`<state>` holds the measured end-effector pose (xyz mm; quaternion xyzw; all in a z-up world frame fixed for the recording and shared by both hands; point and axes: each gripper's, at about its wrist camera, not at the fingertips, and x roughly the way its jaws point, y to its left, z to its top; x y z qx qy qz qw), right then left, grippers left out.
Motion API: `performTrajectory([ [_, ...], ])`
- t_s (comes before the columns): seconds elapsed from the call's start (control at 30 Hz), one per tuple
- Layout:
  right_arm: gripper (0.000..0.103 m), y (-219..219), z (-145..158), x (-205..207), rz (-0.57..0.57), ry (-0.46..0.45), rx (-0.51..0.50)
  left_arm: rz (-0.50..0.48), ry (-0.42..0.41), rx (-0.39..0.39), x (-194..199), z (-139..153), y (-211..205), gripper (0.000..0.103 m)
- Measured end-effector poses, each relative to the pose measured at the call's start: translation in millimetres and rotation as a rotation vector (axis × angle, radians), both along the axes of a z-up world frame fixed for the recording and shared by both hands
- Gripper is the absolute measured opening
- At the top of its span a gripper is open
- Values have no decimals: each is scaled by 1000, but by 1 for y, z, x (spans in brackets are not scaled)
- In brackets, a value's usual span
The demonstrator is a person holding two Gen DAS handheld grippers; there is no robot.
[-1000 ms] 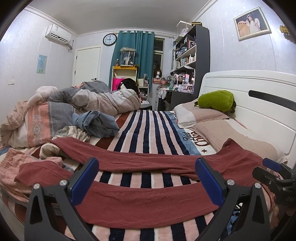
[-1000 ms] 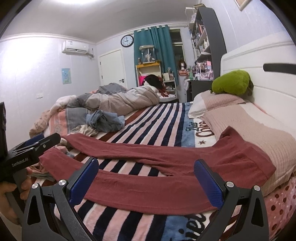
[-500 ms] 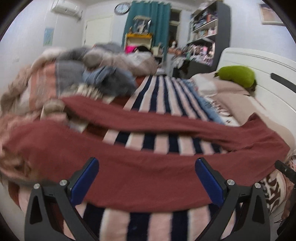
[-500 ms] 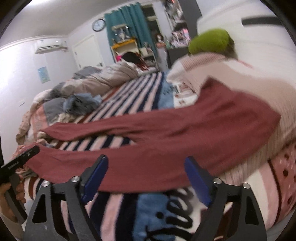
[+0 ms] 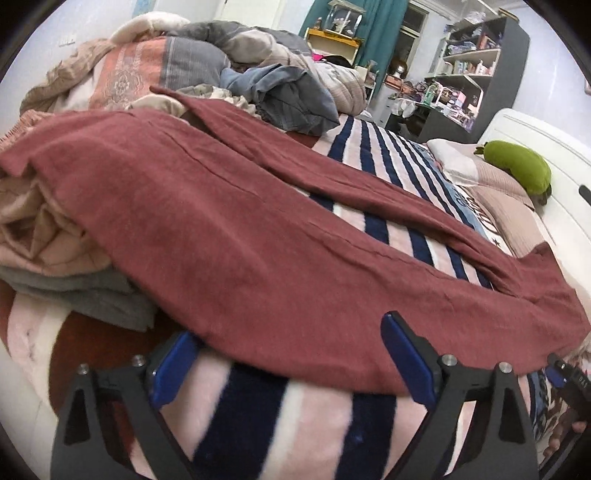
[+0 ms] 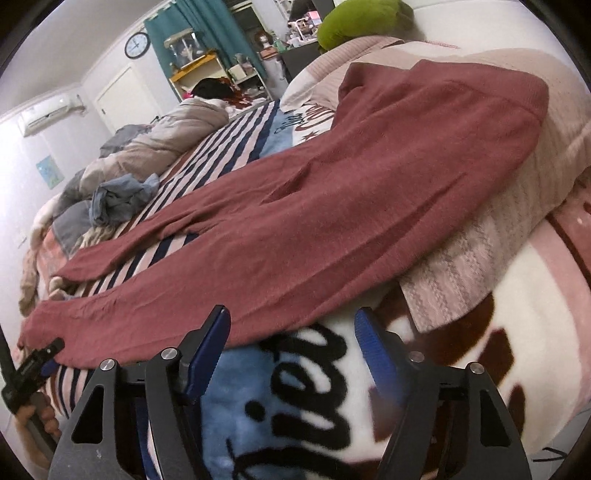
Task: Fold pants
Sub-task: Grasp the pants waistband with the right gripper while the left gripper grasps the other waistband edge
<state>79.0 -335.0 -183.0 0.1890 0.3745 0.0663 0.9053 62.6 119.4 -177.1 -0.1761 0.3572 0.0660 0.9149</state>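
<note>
Plainly, everything turned on how the pair of dusty-red knit pants (image 5: 258,236) lay: spread flat across the striped pink, white and navy fleece blanket (image 5: 373,155), long axis running side to side in front of both claws, hems toward the person's left and waistband toward the right, draped up onto the beige ribbed pillow (image 6: 480,236). At the left, the left gripper (image 5: 291,354) stood spread, its blue pads just then easing inward; the near edge of the closer leg lay just ahead of the tips and between their lines, but neither pad pressed on cloth. That claw was the nearer one to the hem end. Further right, the right gripper (image 6: 291,336) was likewise open, narrower, its jaws also just then closing; the lower edge of the pants near the hip sat just beyond its tips, over the blanket's black lettering, and nothing was pinched. That claw was nearer the waistband. I judged both were about to nip the near long edge, to carry one leg over the other. By count: one pair of pants with two legs lying apart in a narrow V, two grippers, one green plush toy (image 6: 354,22).
</note>
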Motion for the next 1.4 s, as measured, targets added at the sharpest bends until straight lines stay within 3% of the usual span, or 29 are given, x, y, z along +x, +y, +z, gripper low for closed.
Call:
performTrajectory([
  [0.17, 63, -1, -1, 13, -34, -6, 21, 27, -19, -43, 10, 4, 10, 72],
  [0.37, 35, -6, 0, 25, -102, -13, 36, 13, -33, -57, 12, 8, 7, 40],
  [0.43, 18, -10, 1, 26, -116, -17, 39, 15, -38, -47, 11, 10, 7, 25],
  [0.53, 9, -12, 4, 26, -116, -34, 27, 24, -49, -31, 10, 15, 9, 8],
  [0.7, 4, -10, 18, 28, -90, -73, -4, 5, -78, 21, 10, 31, 9, 2],
  [1.03, 3, -9, 64, 60, 21, -179, -59, -4, -165, 66, 39, 75, 18, 1],
  [1.4, 3, -8, 86, 148, 101, -172, -85, -47, -169, 136, 139, 99, 29, 1],
])
